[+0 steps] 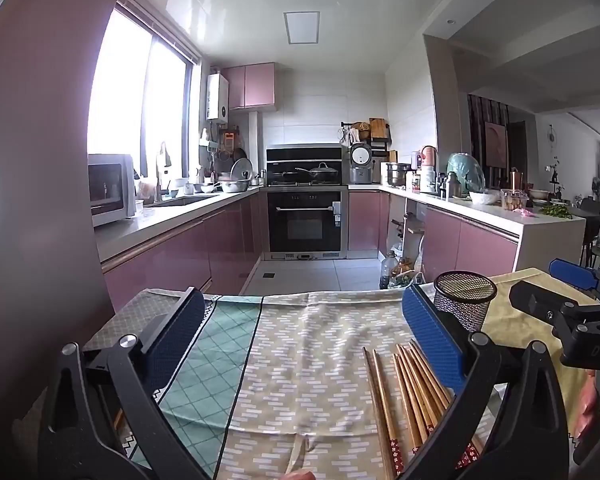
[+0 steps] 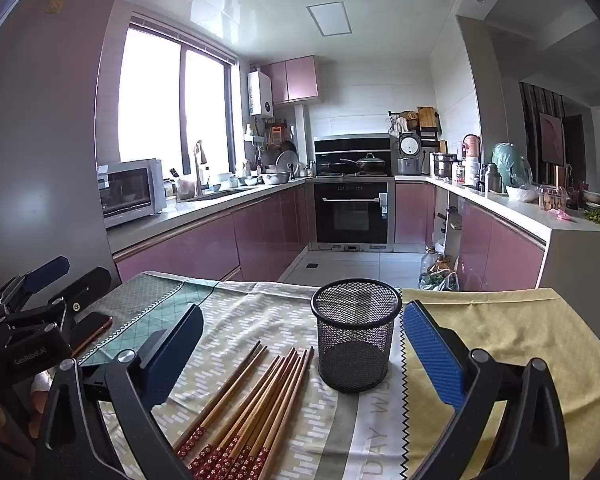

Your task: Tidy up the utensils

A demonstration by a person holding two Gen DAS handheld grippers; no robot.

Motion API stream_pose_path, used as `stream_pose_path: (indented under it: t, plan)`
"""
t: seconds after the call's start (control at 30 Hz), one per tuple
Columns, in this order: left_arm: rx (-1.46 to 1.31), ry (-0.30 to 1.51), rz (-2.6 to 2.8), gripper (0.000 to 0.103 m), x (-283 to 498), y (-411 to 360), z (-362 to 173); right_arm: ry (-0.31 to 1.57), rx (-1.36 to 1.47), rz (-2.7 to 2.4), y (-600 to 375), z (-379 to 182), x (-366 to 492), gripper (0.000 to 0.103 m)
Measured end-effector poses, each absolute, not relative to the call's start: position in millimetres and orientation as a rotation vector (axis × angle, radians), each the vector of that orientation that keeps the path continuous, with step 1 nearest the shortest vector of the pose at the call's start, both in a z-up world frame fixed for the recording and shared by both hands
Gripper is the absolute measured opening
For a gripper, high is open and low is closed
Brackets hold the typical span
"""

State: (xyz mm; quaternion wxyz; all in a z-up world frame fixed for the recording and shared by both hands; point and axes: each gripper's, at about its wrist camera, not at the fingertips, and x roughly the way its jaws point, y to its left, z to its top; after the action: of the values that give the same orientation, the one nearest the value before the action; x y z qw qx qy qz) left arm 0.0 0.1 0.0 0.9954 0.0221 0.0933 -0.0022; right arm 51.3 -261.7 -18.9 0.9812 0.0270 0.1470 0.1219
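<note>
Several wooden chopsticks with red patterned ends lie side by side on the cloth-covered table. A black mesh cup stands upright and empty just right of them. My right gripper is open, its fingers wide apart above the chopsticks and the cup. My left gripper is open over bare cloth, with the chopsticks under its right finger and the mesh cup beyond it. Each gripper shows at the edge of the other's view.
The table is covered with patterned cloths and a yellow cloth. A dark phone-like object lies at the table's left edge. Beyond the far edge is the kitchen floor, pink cabinets and an oven.
</note>
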Motion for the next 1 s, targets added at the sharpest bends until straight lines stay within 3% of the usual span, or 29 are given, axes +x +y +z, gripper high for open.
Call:
stream_pose_path:
  t: [1.0]
  plan:
    - [0.020, 0.202, -0.016, 0.097, 5.7, 0.7, -4.0, 0.294, 0.058, 0.245, -262.9, -20.3, 50.4, 0.097]
